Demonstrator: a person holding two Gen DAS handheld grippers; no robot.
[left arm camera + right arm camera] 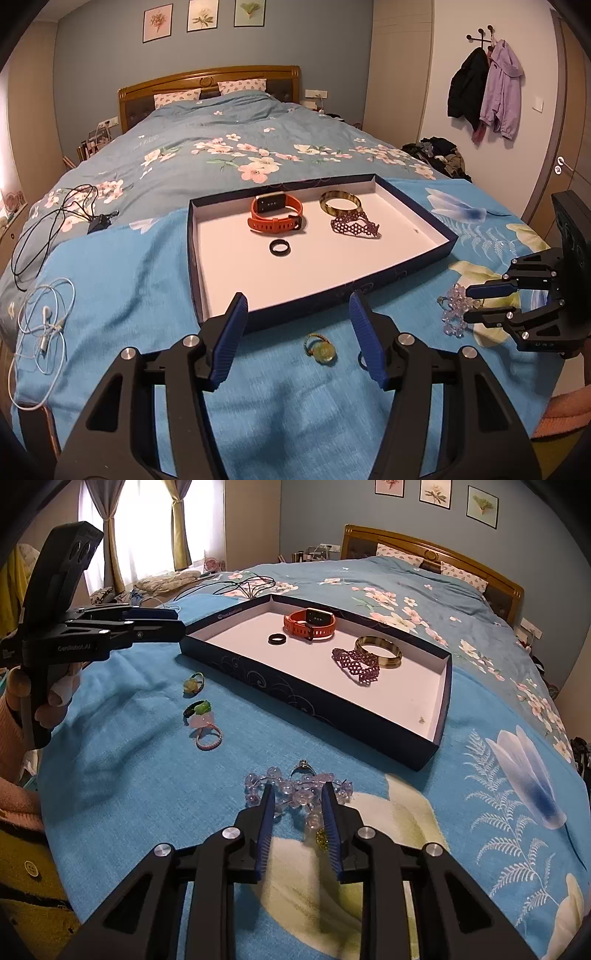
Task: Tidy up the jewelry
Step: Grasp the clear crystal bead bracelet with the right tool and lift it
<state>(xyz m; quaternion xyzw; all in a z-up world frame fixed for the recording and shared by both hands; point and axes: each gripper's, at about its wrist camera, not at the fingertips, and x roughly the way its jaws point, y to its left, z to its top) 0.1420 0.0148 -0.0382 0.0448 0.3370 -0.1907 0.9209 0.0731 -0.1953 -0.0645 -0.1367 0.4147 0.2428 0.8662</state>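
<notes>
A shallow dark-blue tray (295, 314) (295, 698) lies on the blue blanket. It holds an orange watch (275, 214) (309, 624), a black ring (280, 247) (277, 638), a horn-coloured bangle (340, 202) (378, 651) and a purple beaded bracelet (354, 225) (356, 664). My left gripper (299, 297) (179, 620) is open and empty above a yellow-green ring (320, 350) (192, 685). My right gripper (297, 788) (468, 304) straddles a clear bead bracelet (299, 794) (454, 310) that rests on the blanket; its pads stand narrowly apart. A silver ring (303, 766) sits just beyond the beads.
A green ring (197, 707) and a pink ring (205, 731) lie on the blanket left of the beads. White earphones (44, 325) and a black cable (55, 214) sit to the left. Clothes (439, 155) are piled at the bed's right edge. A hand (55, 698) holds the left gripper.
</notes>
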